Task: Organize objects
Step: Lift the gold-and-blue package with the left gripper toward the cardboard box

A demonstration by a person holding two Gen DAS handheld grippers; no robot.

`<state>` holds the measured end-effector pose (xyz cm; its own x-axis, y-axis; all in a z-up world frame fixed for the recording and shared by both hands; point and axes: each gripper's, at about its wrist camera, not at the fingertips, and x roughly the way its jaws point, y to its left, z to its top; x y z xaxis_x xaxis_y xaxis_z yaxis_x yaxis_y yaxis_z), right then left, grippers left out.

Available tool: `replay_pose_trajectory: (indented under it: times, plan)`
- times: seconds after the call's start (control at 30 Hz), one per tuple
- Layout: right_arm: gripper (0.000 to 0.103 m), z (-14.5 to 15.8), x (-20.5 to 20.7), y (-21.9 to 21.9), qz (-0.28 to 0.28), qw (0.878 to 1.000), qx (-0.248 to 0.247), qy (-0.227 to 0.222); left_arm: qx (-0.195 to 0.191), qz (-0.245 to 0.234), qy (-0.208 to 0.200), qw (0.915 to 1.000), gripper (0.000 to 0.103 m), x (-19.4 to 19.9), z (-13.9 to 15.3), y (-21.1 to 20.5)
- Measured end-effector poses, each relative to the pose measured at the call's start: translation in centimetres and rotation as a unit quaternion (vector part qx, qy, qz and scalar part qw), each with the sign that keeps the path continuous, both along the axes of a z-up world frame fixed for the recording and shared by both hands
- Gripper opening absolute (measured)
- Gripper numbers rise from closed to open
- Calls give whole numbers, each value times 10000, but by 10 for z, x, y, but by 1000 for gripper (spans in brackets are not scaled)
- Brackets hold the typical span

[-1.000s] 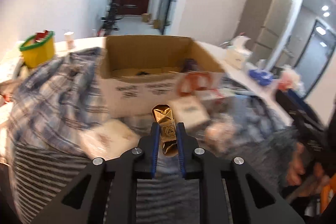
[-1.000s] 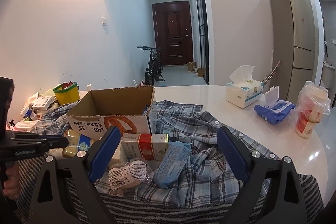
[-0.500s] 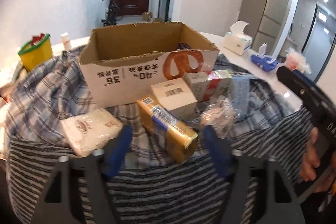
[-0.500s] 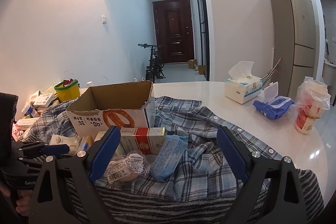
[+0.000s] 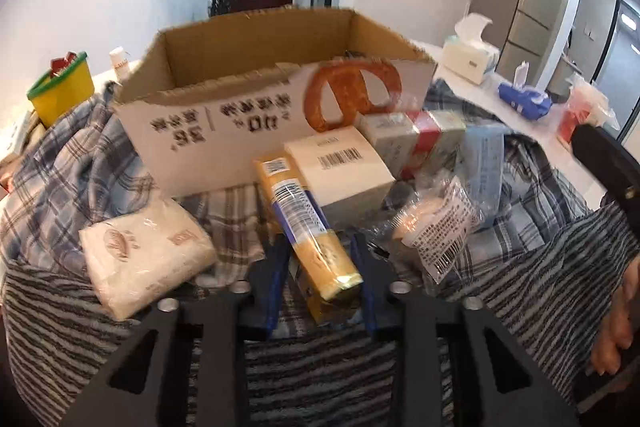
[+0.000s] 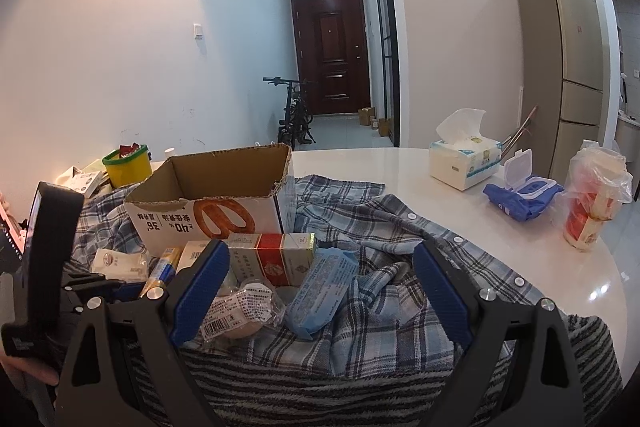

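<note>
Left gripper (image 5: pixel 320 277): jaws closing around the near end of a long yellow-and-blue foil-wrapped packet (image 5: pixel 306 227), which lies on the plaid cloth (image 5: pixel 72 163) in front of the open cardboard box (image 5: pixel 256 75); whether the pads press yet, cannot tell. Right gripper (image 6: pixel 320 291): jaws wide apart, nothing held. Judgement: packet looks light, fairly stiff, glossy, so likely slippery; the grip should sit further in from the end, across its narrow sides.

Blue plaid shirt (image 6: pixel 360 227); yellow packet (image 5: pixel 308 227), perhaps gold; brown box (image 5: pixel 256 75).
</note>
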<state>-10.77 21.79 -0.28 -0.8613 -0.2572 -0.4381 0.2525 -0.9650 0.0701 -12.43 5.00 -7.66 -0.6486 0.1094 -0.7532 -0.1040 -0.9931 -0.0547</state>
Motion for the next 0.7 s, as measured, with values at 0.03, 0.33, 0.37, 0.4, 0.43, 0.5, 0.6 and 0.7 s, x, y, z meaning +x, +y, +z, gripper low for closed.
replay_pose_trajectory:
  times: [0.03,0.33,0.37,0.4,0.43,0.5,0.6,0.7]
  plan:
    - [93,0,0,0,1,10000,21,0,-53,-5,230,9997,23,6,6,-2]
    - [93,5,1,7,-81,9999,-136,24,13,136,1728,9849,16,53,48,-24]
    - [93,5,1,6,-76,9999,-113,24,28,157,1810,9834,16,56,48,-26]
    - [93,5,1,4,-61,9999,-81,18,46,177,1833,9829,16,57,48,-28]
    - [93,5,1,2,-38,10000,-49,4,56,198,1823,9830,16,58,47,-30]
    - [93,3,1,-4,62,10000,38,-59,70,238,1750,9843,16,58,43,-31]
    - [93,-3,0,-16,273,9993,138,-235,147,254,1735,9844,16,59,38,-33]
    - [93,-9,-1,-24,409,9983,167,-390,133,394,1806,9827,16,61,36,-36]
